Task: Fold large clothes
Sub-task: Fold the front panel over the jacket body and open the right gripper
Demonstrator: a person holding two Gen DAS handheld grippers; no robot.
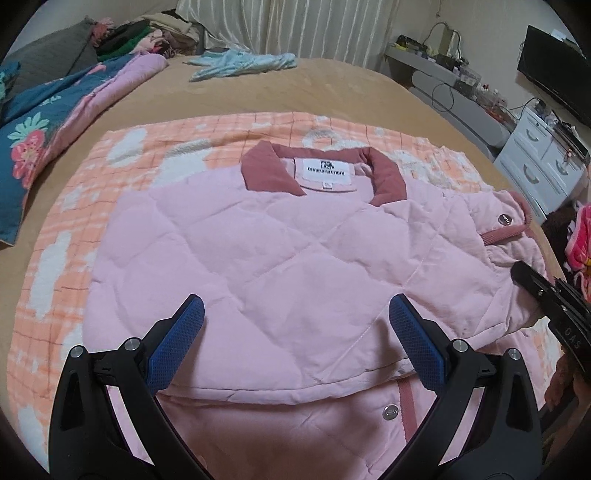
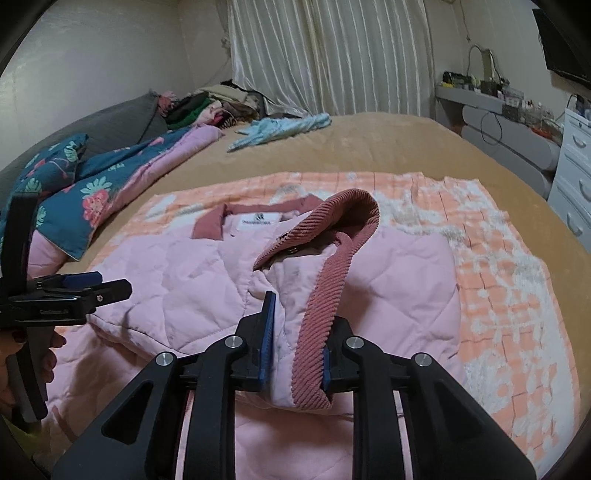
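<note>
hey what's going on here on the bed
A person with a gripper in each hand is folding a pink quilted jacket laid on an orange checked blanket on the bed. The right gripper is pinching the jacket's corduroy-trimmed cuff, sleeve lifted over the body. The left gripper hangs open above the jacket's near edge, holding nothing.

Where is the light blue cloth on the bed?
In the left wrist view the light blue cloth lies at the bed's far edge, by the curtain, beyond the pink jacket.
</note>
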